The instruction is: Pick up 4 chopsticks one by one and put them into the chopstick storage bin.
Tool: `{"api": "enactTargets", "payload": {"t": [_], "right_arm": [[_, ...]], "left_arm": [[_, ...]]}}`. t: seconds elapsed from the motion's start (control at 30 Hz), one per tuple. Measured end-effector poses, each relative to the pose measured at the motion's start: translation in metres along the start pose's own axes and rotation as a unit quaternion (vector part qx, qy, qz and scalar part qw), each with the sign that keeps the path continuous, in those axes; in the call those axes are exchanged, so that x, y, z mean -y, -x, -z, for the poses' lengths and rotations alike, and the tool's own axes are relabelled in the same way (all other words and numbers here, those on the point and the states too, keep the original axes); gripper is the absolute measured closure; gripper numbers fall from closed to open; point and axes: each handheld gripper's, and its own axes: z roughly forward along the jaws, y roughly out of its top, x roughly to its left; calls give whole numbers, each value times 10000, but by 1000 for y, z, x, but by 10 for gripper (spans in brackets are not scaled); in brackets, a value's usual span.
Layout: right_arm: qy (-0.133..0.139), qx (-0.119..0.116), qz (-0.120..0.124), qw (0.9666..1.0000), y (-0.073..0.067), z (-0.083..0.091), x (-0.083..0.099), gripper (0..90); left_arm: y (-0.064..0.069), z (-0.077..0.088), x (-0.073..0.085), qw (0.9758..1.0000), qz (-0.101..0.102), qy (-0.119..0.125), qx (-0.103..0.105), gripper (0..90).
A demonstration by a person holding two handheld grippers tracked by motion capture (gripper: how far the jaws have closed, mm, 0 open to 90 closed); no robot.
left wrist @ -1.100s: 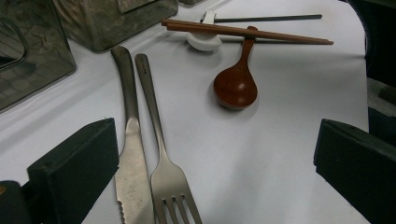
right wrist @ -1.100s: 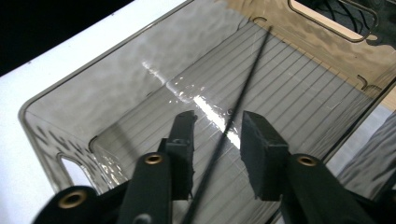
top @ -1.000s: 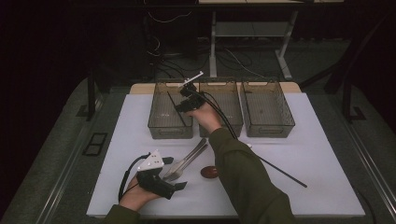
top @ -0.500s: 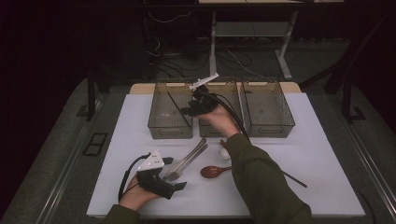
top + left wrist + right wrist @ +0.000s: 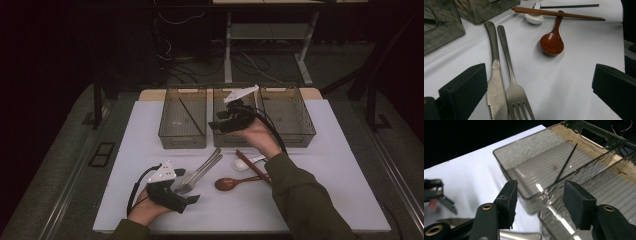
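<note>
The right gripper, jaws just opened and empty, has swung from the left bin with a black chopstick dropped inside; left gripper waits wide by the fork.

A reddish-brown wooden spoon lies bowl-down on the white table sheet. Its handle runs under a pair of brown wooden chopsticks, which also cross a small white ceramic spoon. A thin black chopstick lies just beyond that spoon, and the right-hand smoky clear plastic bin stands at the sheet's far edge (its contents cannot be made out).
</note>
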Motion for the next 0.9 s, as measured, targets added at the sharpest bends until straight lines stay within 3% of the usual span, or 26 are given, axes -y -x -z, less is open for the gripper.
{"api": "enactTargets", "payload": {"t": [0.43, 0.9], "right_arm": [[144, -112, 66, 9998, -1, 47, 41, 433], [99, -95, -32, 9999, 6, 93, 100, 414]], "left_arm": [[-2, 0, 1, 10000, 63, -26, -27, 0], [-3, -1, 2, 9999, 121, -30, -49, 0]]}}
